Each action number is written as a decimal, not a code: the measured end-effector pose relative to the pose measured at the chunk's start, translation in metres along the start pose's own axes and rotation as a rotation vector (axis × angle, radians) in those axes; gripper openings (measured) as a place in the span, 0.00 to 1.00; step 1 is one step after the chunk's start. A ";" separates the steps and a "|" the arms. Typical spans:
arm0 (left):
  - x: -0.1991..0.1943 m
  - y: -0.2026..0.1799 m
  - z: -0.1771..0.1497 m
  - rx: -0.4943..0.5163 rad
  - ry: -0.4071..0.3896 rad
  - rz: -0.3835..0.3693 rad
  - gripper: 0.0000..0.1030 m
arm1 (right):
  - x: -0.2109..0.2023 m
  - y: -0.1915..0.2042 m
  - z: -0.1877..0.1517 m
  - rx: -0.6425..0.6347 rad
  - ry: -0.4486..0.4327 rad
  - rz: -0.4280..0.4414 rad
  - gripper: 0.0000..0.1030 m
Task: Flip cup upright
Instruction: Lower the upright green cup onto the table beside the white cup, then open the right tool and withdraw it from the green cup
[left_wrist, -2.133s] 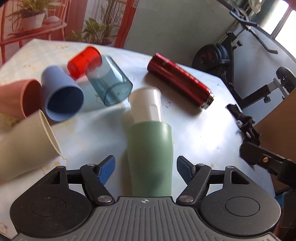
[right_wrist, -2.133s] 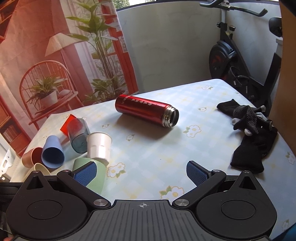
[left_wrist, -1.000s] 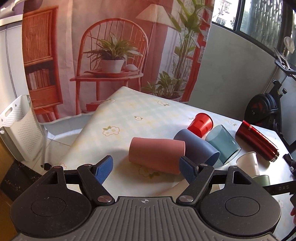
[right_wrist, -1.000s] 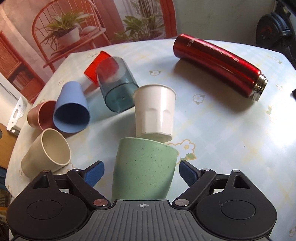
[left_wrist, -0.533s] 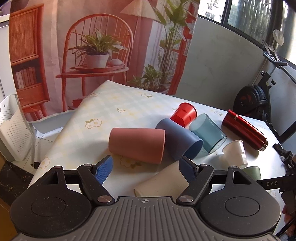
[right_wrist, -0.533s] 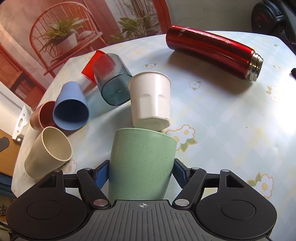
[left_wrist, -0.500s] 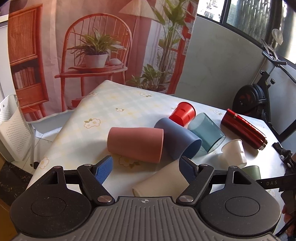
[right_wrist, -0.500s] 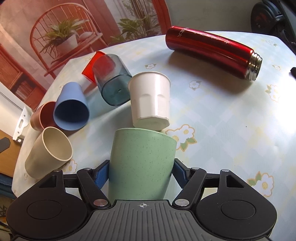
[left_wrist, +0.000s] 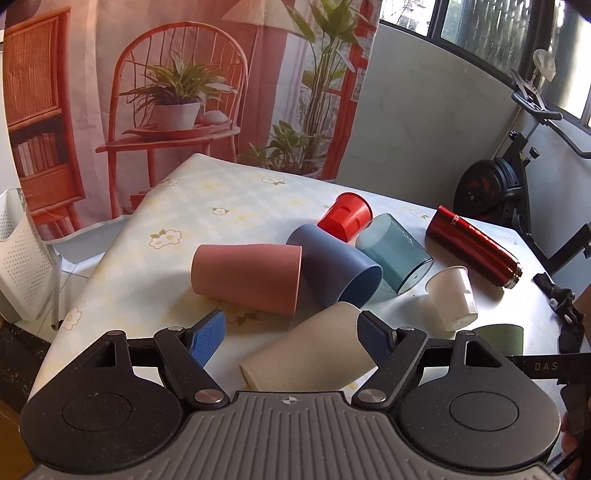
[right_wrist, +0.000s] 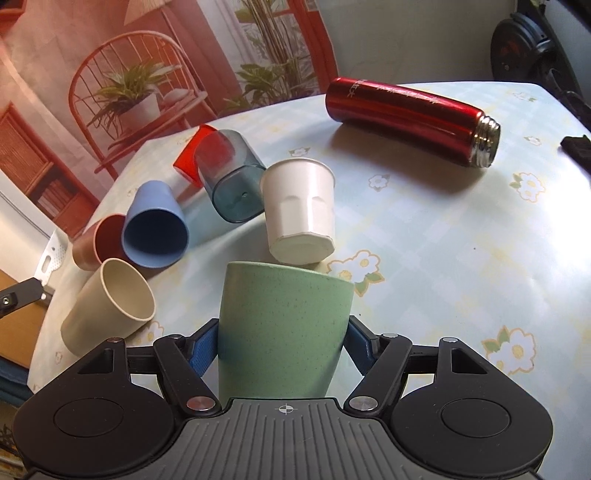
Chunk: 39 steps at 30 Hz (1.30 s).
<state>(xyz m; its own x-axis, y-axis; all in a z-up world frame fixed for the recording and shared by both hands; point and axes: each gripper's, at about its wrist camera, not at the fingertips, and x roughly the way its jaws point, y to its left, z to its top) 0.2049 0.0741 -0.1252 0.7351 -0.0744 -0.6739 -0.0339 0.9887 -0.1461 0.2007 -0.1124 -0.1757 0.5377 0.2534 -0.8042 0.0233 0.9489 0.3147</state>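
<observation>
We grip the speckled pale-green plastic cup (right_wrist: 282, 325) to stand it up

Our right gripper (right_wrist: 282, 341) is clenched on the cup's sides, lying low over the flowered tablecloth (right_wrist: 461, 258) just before the white faceted cup (right_wrist: 300, 210). We judge it best to lift clear, rotate slowly until the mouth faces up, and set down away from that neighbour. Our left gripper (left_wrist: 291, 338) hangs released above the cream tumbler (left_wrist: 310, 354).

Table (right_wrist: 461, 240) w/ floral cloth — cups (right_wrist: 299, 210), red flask (right_wrist: 410, 110) lying.
</observation>
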 end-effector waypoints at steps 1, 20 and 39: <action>0.000 -0.001 0.000 0.002 -0.001 -0.002 0.78 | -0.004 0.001 -0.002 -0.005 -0.011 0.000 0.65; -0.005 -0.006 -0.001 0.017 -0.003 -0.027 0.78 | -0.018 -0.011 0.011 -0.103 -0.217 -0.182 0.64; -0.005 -0.012 0.001 0.028 0.005 -0.035 0.78 | -0.019 -0.008 0.012 -0.125 -0.209 -0.199 0.76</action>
<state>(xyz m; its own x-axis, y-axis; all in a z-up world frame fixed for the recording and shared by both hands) 0.2018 0.0629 -0.1197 0.7323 -0.1096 -0.6721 0.0107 0.9887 -0.1496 0.2002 -0.1276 -0.1568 0.6949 0.0286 -0.7185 0.0490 0.9950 0.0870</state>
